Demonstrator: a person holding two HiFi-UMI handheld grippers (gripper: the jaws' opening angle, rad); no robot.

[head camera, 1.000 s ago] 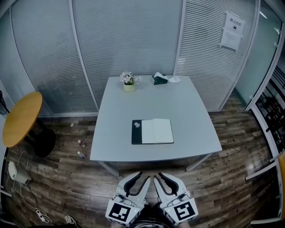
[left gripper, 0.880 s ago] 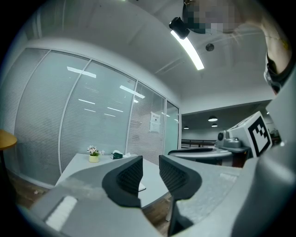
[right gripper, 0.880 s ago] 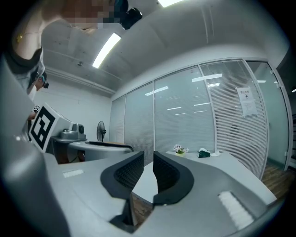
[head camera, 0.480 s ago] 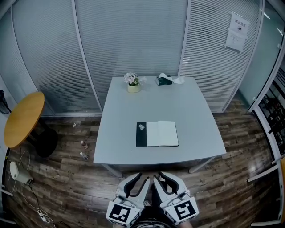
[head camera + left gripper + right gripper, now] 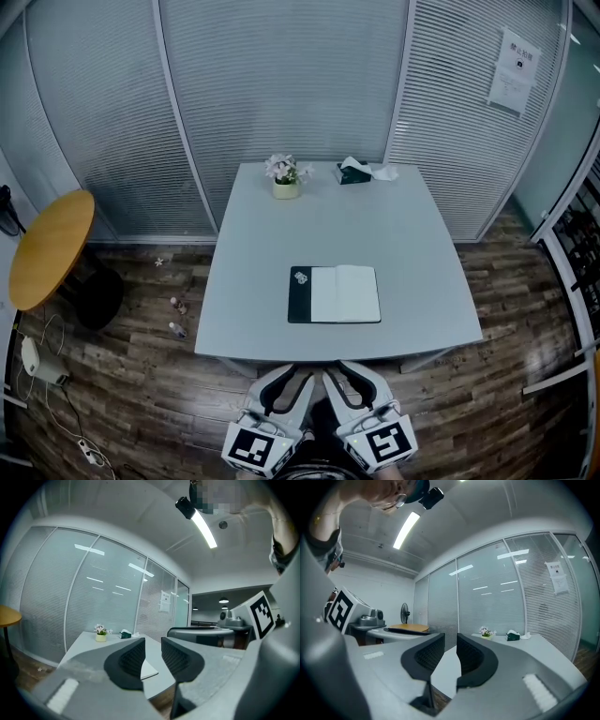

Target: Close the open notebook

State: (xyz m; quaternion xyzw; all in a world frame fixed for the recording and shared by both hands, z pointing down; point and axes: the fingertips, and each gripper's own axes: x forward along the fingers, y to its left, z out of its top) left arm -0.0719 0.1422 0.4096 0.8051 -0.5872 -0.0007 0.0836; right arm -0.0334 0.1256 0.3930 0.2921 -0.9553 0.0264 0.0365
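The open notebook (image 5: 335, 294) lies flat on the pale grey table (image 5: 412, 253), toward its near edge, with a dark cover part on the left and a white page on the right. Both grippers hang side by side below the table's near edge, short of the notebook. My left gripper (image 5: 286, 382) is open and holds nothing; in the left gripper view a corner of the notebook (image 5: 149, 670) shows past its jaws (image 5: 152, 656). My right gripper (image 5: 345, 380) is open too, nothing between its jaws (image 5: 451, 656).
A small flower pot (image 5: 286, 174) and a green tissue box (image 5: 354, 172) stand at the table's far edge. A round wooden table (image 5: 47, 248) is at the left. Small bottles (image 5: 173, 314) and cables (image 5: 42, 370) lie on the wood floor. Glass walls with blinds close the back.
The table and notebook have come closer and slid lower and rightward in the head view. Both grippers keep their side-by-side pose, jaws unchanged.
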